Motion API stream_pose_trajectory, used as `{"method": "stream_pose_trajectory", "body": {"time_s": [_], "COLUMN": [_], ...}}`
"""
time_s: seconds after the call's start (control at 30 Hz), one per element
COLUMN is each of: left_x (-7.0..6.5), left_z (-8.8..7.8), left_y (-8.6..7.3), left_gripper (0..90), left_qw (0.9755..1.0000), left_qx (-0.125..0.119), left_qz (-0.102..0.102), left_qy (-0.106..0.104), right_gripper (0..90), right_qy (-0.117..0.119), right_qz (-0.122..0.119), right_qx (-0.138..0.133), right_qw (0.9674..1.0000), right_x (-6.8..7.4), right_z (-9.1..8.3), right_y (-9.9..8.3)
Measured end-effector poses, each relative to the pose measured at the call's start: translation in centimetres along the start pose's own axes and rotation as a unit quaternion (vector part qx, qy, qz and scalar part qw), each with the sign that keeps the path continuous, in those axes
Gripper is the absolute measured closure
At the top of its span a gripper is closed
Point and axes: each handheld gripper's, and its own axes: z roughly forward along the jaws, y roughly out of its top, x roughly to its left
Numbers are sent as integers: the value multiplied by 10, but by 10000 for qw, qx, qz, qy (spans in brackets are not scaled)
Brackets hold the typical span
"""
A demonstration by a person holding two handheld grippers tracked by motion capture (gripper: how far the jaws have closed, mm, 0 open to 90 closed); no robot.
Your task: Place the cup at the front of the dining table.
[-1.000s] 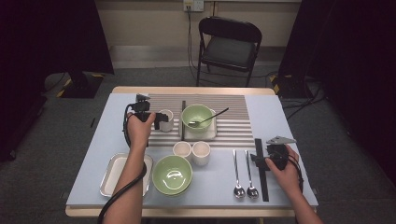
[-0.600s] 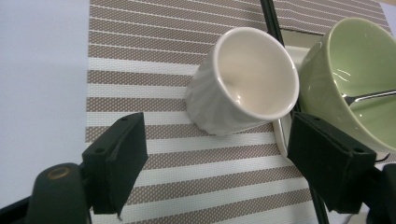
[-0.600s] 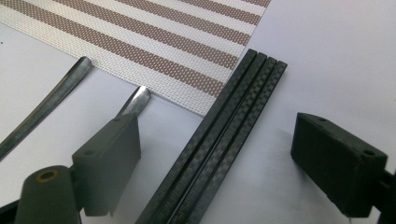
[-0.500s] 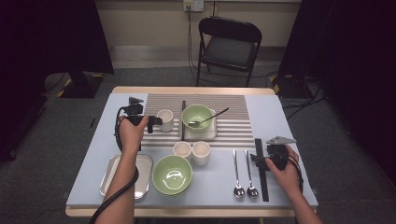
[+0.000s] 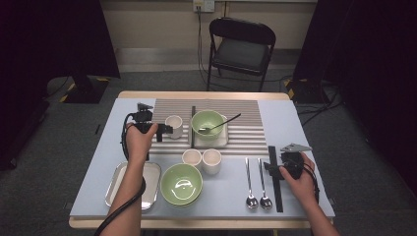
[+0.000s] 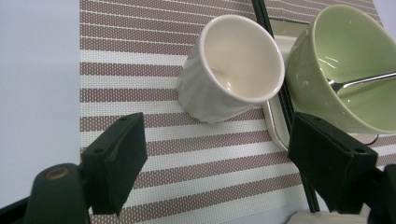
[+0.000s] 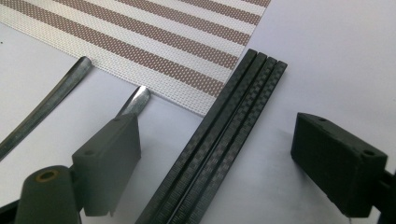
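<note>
Here we log the white cup on the striped mat: upright, empty, dead ahead of the left gripper, whose jaws stand wide apart and clear of it. We judge the left hand far nearer; a short forward reach would bracket the cup. Just beside it, a green bowl holds a spoon and sits on a small tray. Right gripper: jaws spread, holding nothing, straddling black chopsticks whose long axis runs away from us, two spoons alongside.
</note>
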Motion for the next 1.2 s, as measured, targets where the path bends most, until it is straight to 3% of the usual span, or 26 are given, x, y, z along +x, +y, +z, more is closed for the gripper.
{"method": "stream_pose_trajectory", "body": {"time_s": [0.6, 1.2], "left_x": [4, 7], "left_z": [0, -2], "left_y": [-8, -20], "left_gripper": [189, 185], "left_qw": [9999, 9997], "left_qx": [17, 105], "left_qz": [-66, 68], "left_qy": [-112, -196], "right_gripper": [148, 148], "right_qy": [-1, -4], "right_qz": [-2, -8], "right_qx": [1, -2], "right_qw": [10000, 10000], "right_x": [0, 0], "right_z": [0, 0], "right_y": [0, 0]}}
